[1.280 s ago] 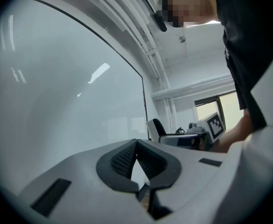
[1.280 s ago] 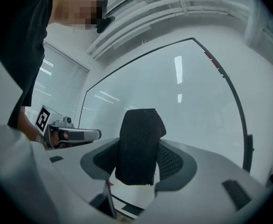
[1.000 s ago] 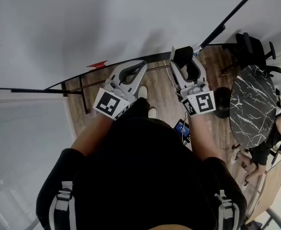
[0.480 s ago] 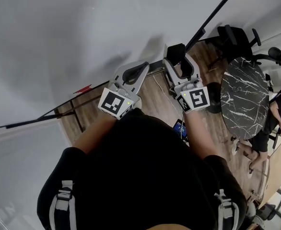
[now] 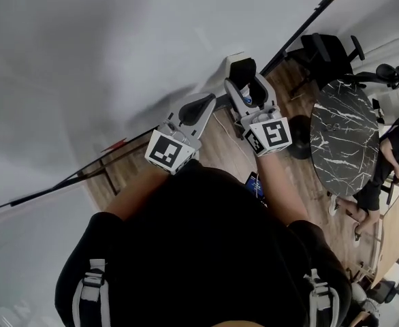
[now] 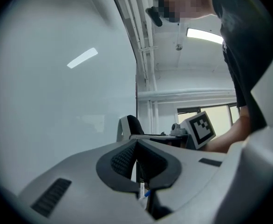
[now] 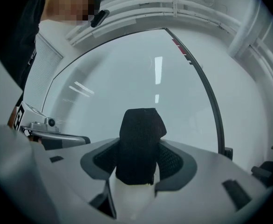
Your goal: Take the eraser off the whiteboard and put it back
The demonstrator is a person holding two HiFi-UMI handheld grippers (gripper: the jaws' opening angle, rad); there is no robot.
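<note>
The eraser [image 7: 139, 146], a white block with a black felt face, sits between the jaws of my right gripper [image 7: 137, 161], which is shut on it. The felt points at the whiteboard [image 7: 141, 73] just ahead. From the head view the eraser [image 5: 242, 69] is at the tip of the right gripper [image 5: 246, 82], close to the whiteboard [image 5: 118, 46]; whether they touch I cannot tell. My left gripper [image 5: 203, 103] is held beside it, shut with nothing in it. In the left gripper view its jaws [image 6: 136, 158] meet, and the eraser [image 6: 127, 126] shows beyond them.
A round black marble table [image 5: 342, 138] stands to the right, with office chairs [image 5: 329, 50] behind it and a seated person [image 5: 389, 172] at its far side. The whiteboard's dark frame [image 5: 301, 29] and stand legs [image 5: 111, 176] cross the wooden floor [image 5: 220, 142].
Both grippers have travelled along the whiteboard, up and to the right in the head view. The eraser stays gripped in the right one; the left stays shut.
</note>
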